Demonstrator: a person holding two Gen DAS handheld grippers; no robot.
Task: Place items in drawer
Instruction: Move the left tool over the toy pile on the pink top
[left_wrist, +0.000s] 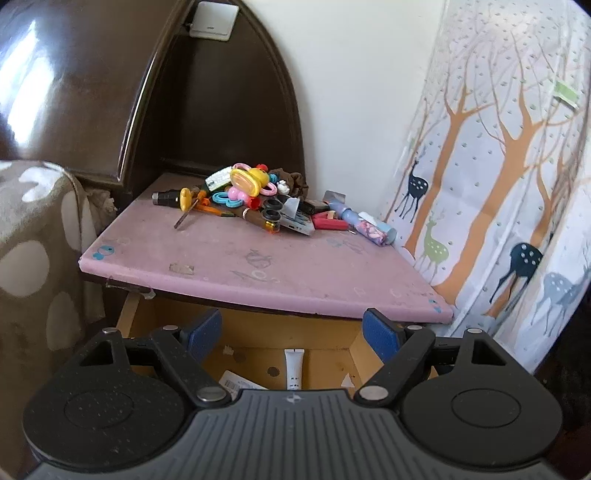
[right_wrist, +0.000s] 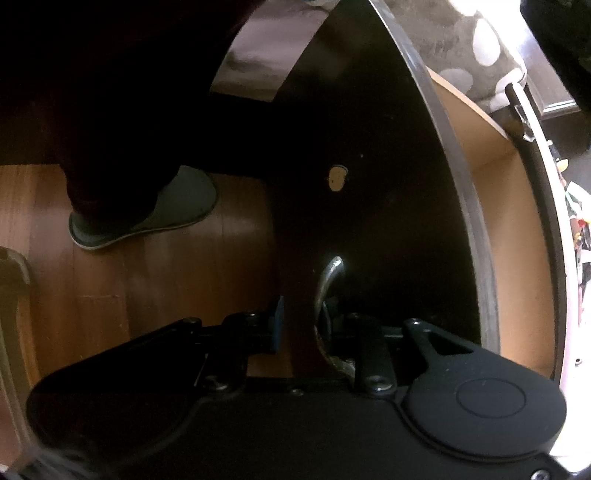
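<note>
A pile of small items (left_wrist: 255, 199) lies at the back of the pink-topped nightstand (left_wrist: 258, 273): plastic toys, a screwdriver, a pink pen case, a folded umbrella. Below it the drawer (left_wrist: 325, 332) stands open, with a white tube (left_wrist: 294, 367) and paper scraps inside. My left gripper (left_wrist: 295, 332) is open and empty, above the drawer's front. My right gripper (right_wrist: 301, 325) is shut on the metal drawer handle (right_wrist: 327, 284) of the dark drawer front (right_wrist: 369, 166). The drawer's wooden inside (right_wrist: 513, 240) shows at the right.
A spotted brown blanket (left_wrist: 33, 251) hangs at the left over the bed. A dark headboard (left_wrist: 207, 103) stands behind the nightstand. A deer-print cloth wardrobe (left_wrist: 498, 177) stands at the right. The person's slippered foot (right_wrist: 147, 210) rests on the wooden floor.
</note>
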